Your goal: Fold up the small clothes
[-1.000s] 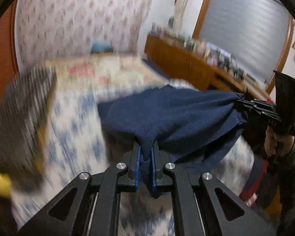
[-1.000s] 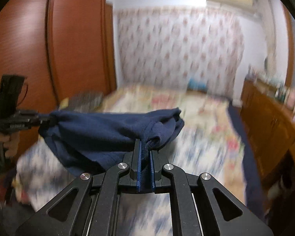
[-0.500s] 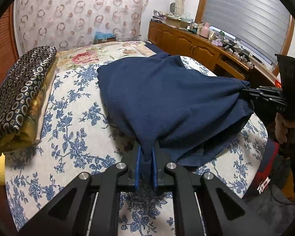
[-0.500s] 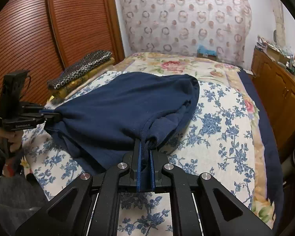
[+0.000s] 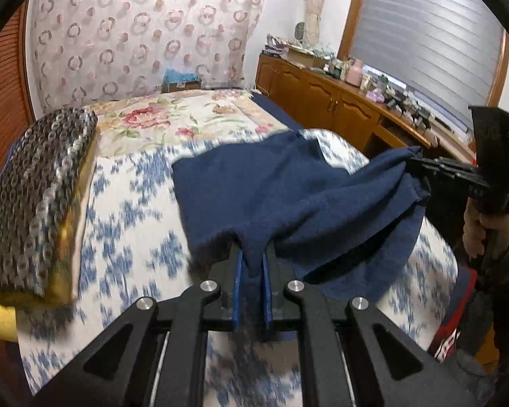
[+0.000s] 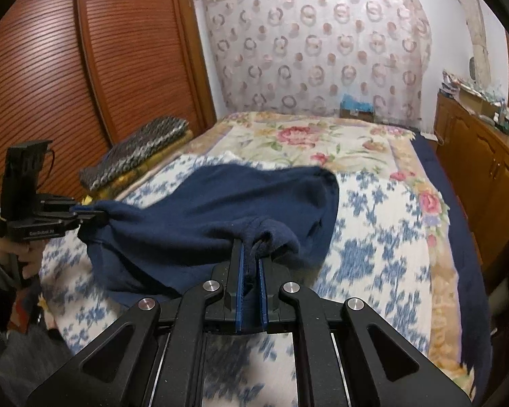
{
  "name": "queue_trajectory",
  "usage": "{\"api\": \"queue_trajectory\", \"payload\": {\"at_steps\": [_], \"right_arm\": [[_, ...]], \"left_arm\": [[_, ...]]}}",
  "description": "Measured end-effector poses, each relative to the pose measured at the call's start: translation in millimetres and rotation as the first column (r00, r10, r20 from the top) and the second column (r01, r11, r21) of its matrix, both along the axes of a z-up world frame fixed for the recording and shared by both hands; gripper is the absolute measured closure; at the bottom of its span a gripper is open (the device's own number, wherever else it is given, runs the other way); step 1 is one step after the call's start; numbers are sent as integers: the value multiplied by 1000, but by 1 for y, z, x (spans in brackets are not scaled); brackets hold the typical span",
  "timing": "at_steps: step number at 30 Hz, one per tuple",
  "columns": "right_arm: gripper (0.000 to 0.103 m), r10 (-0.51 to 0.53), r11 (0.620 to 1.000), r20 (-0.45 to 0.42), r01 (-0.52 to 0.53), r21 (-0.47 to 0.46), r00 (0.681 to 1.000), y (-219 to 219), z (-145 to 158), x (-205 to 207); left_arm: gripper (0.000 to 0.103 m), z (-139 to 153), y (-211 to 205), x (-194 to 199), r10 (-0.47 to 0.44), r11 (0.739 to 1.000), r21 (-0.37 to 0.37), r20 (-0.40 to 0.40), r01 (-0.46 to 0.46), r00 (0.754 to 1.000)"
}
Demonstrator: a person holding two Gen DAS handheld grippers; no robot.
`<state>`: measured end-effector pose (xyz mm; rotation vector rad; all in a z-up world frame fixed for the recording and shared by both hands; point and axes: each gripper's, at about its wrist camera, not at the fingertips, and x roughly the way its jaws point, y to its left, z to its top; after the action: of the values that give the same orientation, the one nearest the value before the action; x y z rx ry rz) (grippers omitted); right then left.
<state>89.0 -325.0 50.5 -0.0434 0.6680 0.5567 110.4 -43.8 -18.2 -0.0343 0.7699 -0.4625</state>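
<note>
Bedroom, bed (image 5: pixel 125 203) under a blue-flowered quilt. Left tool (image 5: pixel 252 264) and right tool (image 6: pixel 251 264) both clamped on near corners of navy garment (image 5: pixel 271 196), near edge lifted, far part resting on quilt. Fold barely begun; halves not yet brought together.

PLACE: home bedroom | bed (image 6: pixel 373 224) ahead of both tongs, floral quilts | louvred wooden wardrobe doors (image 6: pixel 95 68) left of it | cluttered wooden sideboard (image 5: pixel 325 101) right, under window blind (image 5: pixel 424 34) | ring-patterned curtain (image 6: pixel 322 54) behind
</note>
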Motion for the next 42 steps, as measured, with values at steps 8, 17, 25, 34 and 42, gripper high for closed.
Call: {"api": "queue_trajectory", "payload": {"at_steps": [8, 17, 25, 34, 42], "right_arm": [[99, -20, 1000, -10, 20, -1, 1000, 6, 12, 78], [97, -59, 998, -128, 55, -35, 990, 11, -22, 176], [57, -106, 993, -67, 102, -62, 992, -8, -12, 171], [52, 58, 985, -47, -65, -158, 997, 0, -26, 143], [97, 184, 974, -7, -184, -131, 983, 23, -28, 172]], "left_arm": [[95, 19, 3, 85, 61, 998, -20, 5, -61, 998], [92, -5, 2, 156, 87, 996, -26, -81, -90, 993], [64, 4, 17, 126, 61, 997, -37, -28, -62, 998], [64, -32, 19, 96, 30, 1000, 5, -111, -29, 993], [64, -45, 5, 123, 50, 998, 30, -134, -46, 990]]}}
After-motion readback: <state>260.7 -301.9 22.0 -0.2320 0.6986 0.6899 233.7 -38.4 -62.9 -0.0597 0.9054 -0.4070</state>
